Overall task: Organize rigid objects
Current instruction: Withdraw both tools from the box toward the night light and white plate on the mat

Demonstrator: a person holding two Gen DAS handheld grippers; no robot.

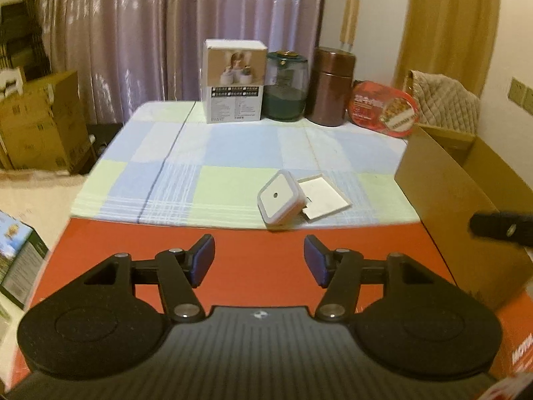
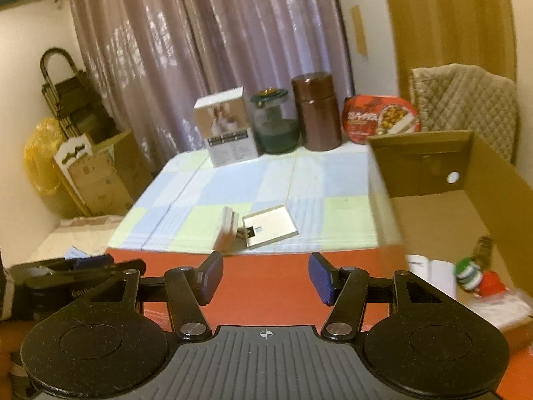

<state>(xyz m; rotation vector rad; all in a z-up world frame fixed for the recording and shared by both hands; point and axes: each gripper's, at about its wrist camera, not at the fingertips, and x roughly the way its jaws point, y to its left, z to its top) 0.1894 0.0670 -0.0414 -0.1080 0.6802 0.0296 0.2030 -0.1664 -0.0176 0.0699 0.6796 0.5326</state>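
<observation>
White square plastic night-light plug (image 1: 279, 202) lies near the checked cloth's (image 1: 186, 180) near edge, touching a flat white card (image 1: 324, 196).
Left gripper (image 1: 259, 260) and right gripper (image 2: 266, 278) hover nearer, jaws wide, empty; a careless pinch could grab the card too or nudge the plug off.

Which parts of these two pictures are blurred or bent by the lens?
Left wrist view: door frame bows, other hand-held gripper at the right edge smeared. Right wrist view: cardboard box near edge motion-blurred, curtain curves, warm dim light.
</observation>
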